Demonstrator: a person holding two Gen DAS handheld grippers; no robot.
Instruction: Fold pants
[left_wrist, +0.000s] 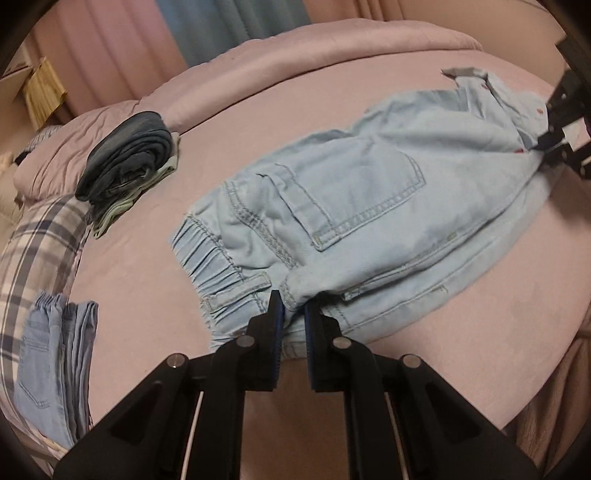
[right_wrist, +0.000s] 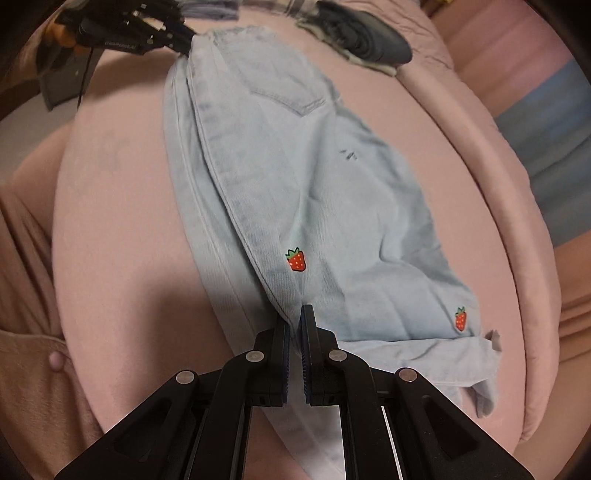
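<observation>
Light blue denim pants (left_wrist: 351, 221) with small strawberry patches lie lengthwise on the pink bed, folded in half along their length. My left gripper (left_wrist: 293, 302) is shut on the pants' folded edge just beside the elastic waistband (left_wrist: 210, 258). In the right wrist view the same pants (right_wrist: 314, 192) stretch away from me, and my right gripper (right_wrist: 295, 314) is shut on the folded edge near the leg hems. Each gripper shows in the other's view: the right gripper (left_wrist: 543, 146) at the far right, the left gripper (right_wrist: 183, 46) at the top left.
A dark rolled garment (left_wrist: 129, 158) on a pale folded one lies at the back left beside the rolled pink duvet (left_wrist: 314, 48). Folded light blue pants (left_wrist: 55, 354) rest on a plaid pillow (left_wrist: 40, 243). The bed edge (left_wrist: 535, 387) drops away at the lower right.
</observation>
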